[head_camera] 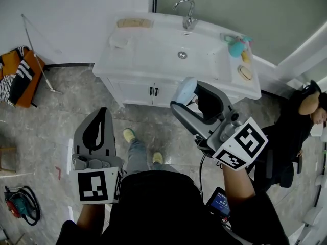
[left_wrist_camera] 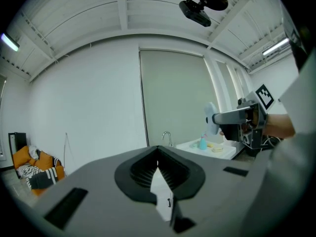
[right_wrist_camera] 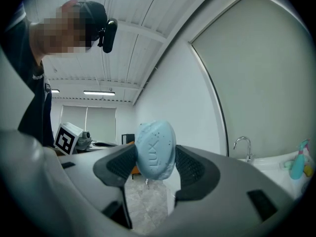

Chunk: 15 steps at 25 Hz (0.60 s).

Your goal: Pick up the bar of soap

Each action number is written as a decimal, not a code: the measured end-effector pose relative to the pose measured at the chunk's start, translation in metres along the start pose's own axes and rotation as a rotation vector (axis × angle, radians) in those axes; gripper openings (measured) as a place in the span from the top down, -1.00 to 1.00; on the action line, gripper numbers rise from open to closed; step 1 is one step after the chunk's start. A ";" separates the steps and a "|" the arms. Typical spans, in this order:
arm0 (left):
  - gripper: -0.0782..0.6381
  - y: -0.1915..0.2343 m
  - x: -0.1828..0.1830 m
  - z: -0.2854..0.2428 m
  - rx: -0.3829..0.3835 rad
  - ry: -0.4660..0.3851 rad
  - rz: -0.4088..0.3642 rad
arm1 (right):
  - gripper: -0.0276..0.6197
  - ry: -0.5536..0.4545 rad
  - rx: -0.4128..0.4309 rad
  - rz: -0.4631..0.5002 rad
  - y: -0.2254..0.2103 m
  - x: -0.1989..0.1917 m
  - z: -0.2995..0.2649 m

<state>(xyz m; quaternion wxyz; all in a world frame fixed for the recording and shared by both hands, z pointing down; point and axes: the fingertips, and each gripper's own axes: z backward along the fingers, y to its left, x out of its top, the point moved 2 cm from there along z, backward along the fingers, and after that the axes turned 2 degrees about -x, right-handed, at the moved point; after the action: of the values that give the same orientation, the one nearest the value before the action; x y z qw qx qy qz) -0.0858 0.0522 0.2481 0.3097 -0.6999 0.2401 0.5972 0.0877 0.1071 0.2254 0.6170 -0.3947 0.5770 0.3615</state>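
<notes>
The bar of soap (right_wrist_camera: 155,149) is pale blue, oval and speckled, with stamped letters on its face. My right gripper (right_wrist_camera: 155,157) is shut on it, the bar standing on edge between the two black pads. In the head view the soap (head_camera: 184,91) is held in the air in front of the white vanity (head_camera: 153,50), just off its front edge. The left gripper view also catches the soap (left_wrist_camera: 211,118) at the right. My left gripper (head_camera: 103,112) hangs lower left over the floor, its jaws together with nothing between them.
On the vanity top are a faucet (head_camera: 186,11), a teal bottle (head_camera: 236,47), a dish with a yellowish bar (head_camera: 245,72) and a tan cloth (head_camera: 134,23). A second person (head_camera: 301,116) crouches at the right. An orange chair (head_camera: 18,75) stands at the left.
</notes>
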 end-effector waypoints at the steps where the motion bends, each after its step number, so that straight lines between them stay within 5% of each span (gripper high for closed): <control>1: 0.76 -0.001 0.001 0.004 0.002 -0.001 -0.004 | 0.10 -0.001 0.000 0.000 0.003 0.001 0.003; 15: 0.76 0.027 0.003 0.009 -0.048 0.006 0.018 | 0.10 0.019 -0.081 -0.004 0.019 0.009 -0.002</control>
<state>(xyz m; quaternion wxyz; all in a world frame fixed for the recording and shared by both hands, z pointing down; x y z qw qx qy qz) -0.1103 0.0404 0.2406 0.2867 -0.7066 0.2331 0.6035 0.0708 0.1132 0.2153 0.5955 -0.4239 0.5670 0.3797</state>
